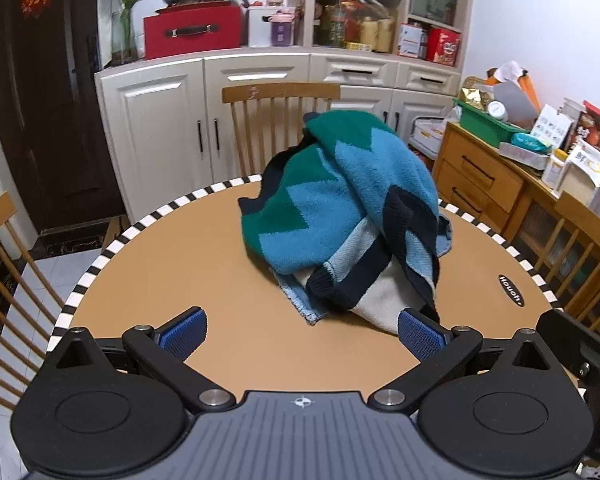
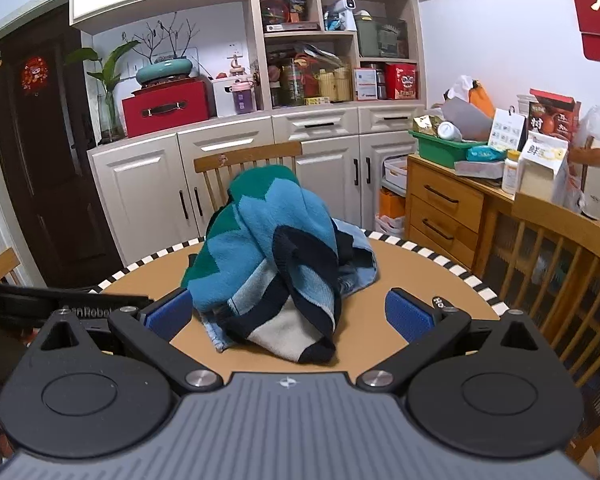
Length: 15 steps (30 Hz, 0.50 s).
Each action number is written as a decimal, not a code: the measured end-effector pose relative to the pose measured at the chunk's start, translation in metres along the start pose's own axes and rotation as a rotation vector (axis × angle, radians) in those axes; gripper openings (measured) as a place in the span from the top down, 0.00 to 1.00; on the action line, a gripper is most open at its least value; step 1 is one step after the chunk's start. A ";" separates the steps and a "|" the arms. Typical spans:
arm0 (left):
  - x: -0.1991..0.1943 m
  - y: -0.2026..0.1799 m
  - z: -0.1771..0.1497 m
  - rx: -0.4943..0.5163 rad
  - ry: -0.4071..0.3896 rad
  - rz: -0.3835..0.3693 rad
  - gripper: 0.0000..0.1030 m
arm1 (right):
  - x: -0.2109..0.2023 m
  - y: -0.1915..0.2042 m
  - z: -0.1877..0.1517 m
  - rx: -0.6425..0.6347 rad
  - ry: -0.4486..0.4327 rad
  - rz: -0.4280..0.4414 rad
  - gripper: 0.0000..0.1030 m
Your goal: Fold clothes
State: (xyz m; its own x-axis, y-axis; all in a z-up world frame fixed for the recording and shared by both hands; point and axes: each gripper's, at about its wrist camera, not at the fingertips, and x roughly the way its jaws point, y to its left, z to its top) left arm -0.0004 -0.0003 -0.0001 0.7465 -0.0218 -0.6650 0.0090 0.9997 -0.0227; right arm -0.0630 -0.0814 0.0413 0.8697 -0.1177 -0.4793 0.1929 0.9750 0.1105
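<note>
We hold the left gripper (image 1: 302,334) and right gripper (image 2: 289,316) spread wide, empty; ahead of both lies the crumpled blue-green zigzag knitted sweater (image 1: 340,208) on the round tan table (image 1: 172,264).

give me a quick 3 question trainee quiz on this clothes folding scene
1. True or false: the left tongs are shut on the sweater.
2. What lies under the sweater on the round table?
A. a red towel
B. a pale denim garment
C. a newspaper
3. Fill in: the sweater sits in a ____ heap, not yet folded.

Key
1. False. The left tongs and the right tongs both stand open and hold nothing.
2. B. Its frayed hem shows at the near edge of the heap.
3. Crumpled.
</note>
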 end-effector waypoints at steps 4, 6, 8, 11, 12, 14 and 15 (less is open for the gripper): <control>-0.001 -0.002 -0.002 -0.002 0.007 0.008 0.00 | 0.006 -0.002 0.002 0.023 0.071 0.009 0.00; -0.002 -0.002 -0.003 -0.003 0.010 0.013 0.00 | 0.016 -0.006 0.008 0.029 0.091 0.023 0.00; -0.003 -0.003 -0.003 -0.005 0.014 0.017 0.00 | 0.011 -0.013 0.008 0.039 0.055 0.047 0.00; -0.003 -0.005 -0.005 -0.006 0.019 0.023 0.00 | 0.006 -0.016 0.005 0.040 0.022 0.063 0.00; -0.003 -0.005 -0.004 -0.006 0.020 0.022 0.00 | 0.005 -0.016 0.005 0.039 0.018 0.066 0.00; -0.002 -0.006 -0.004 -0.007 0.022 0.022 0.00 | 0.005 -0.016 0.005 0.031 0.012 0.066 0.00; -0.001 -0.007 -0.004 -0.007 0.022 0.021 0.00 | 0.005 -0.016 0.006 0.027 0.010 0.064 0.00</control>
State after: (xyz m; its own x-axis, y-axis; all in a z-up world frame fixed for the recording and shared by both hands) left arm -0.0042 -0.0074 -0.0020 0.7313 -0.0007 -0.6820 -0.0114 0.9998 -0.0132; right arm -0.0593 -0.0984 0.0424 0.8764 -0.0530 -0.4786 0.1492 0.9749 0.1653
